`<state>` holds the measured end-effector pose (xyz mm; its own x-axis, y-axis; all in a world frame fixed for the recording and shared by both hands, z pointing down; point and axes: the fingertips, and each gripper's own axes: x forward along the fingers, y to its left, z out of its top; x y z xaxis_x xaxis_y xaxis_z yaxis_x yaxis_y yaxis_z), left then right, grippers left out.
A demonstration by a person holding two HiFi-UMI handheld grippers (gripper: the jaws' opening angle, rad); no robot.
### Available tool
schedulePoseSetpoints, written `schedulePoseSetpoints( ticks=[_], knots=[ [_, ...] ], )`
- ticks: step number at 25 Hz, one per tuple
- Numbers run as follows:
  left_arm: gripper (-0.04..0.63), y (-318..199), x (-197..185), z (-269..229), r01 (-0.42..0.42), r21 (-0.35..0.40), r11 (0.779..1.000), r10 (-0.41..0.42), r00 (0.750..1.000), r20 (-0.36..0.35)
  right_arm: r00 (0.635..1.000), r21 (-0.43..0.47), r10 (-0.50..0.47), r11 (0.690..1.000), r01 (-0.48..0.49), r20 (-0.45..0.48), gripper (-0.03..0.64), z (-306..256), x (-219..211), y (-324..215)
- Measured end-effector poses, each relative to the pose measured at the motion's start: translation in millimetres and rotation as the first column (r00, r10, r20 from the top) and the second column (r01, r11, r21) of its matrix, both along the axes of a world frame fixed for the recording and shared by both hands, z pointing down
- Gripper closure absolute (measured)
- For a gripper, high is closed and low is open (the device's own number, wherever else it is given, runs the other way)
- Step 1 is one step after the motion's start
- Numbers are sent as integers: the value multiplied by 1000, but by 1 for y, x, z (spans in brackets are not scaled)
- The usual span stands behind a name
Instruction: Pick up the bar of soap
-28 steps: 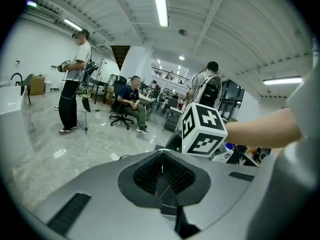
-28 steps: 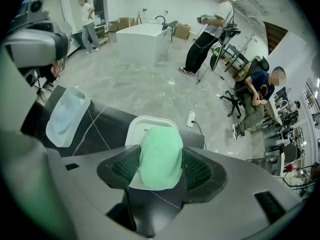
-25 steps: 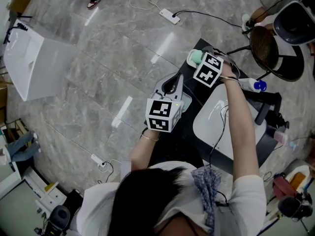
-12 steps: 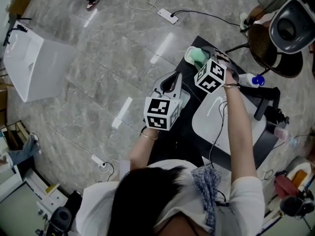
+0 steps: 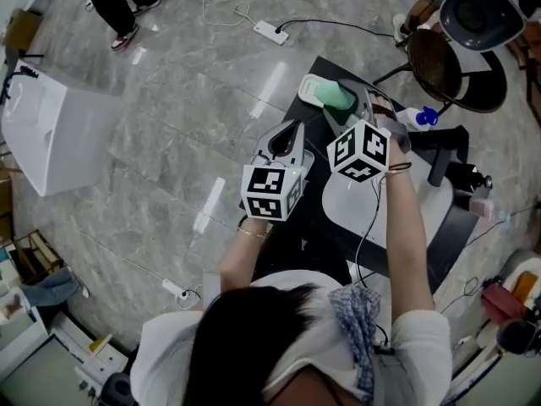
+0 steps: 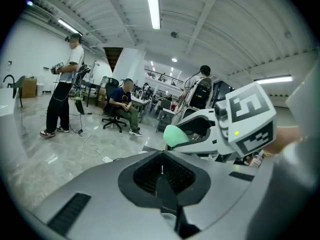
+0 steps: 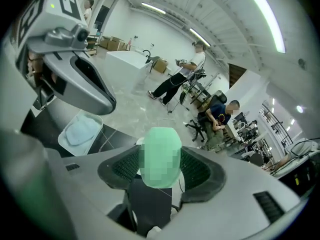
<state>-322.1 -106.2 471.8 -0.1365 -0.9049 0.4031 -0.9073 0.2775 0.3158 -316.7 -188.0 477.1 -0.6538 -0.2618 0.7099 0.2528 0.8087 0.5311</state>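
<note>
The right gripper (image 7: 160, 170) has its jaws clamped on the green soap (image 7: 160, 154), a pad pressing each side. It holds the soap in the air, clear of the white dish (image 7: 80, 132), which lies at the far corner of the black bench (image 5: 314, 223). The left gripper (image 6: 161, 173) has its jaws together on nothing, and it hangs by the bench's left edge.

The right tongs (image 5: 344, 101) have been lifted from the far corner of the bench (image 5: 314, 214). The green bar of soap (image 7: 160, 156) has been carried up with them, clamped between the jaws, and is now held clear above the soap dish (image 7: 62, 140), where it was a second ago. At the head view's top left, a bystander's legs (image 5: 118, 2) have come into sight.
</note>
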Motion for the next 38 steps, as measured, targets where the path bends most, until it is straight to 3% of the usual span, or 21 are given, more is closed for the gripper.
schedulePoseSetpoints(
  ticks=[8,15,21,31,35,38],
  knots=[
    [584,-13,49,-20,-118,28,993,117,992,38,987,57,98,993,-106,131,359,-50,68,12],
    [584,-29,140,-36,-284,54,957,281,958,55,952,80,267,956,-281,150,359,-72,172,6],
    [584,-42,251,-41,-492,65,868,488,870,64,879,82,454,880,-468,148,359,-80,285,4],
    [584,-58,414,-49,-696,83,713,691,718,82,734,60,672,732,-679,103,359,-70,466,-7],
    [584,-61,459,-44,-734,64,676,730,679,78,685,43,724,684,-728,82,359,-60,519,-9],
    [584,-64,484,-38,-748,45,662,745,663,70,651,22,756,652,-758,69,359,-49,551,-10]
  ],
)
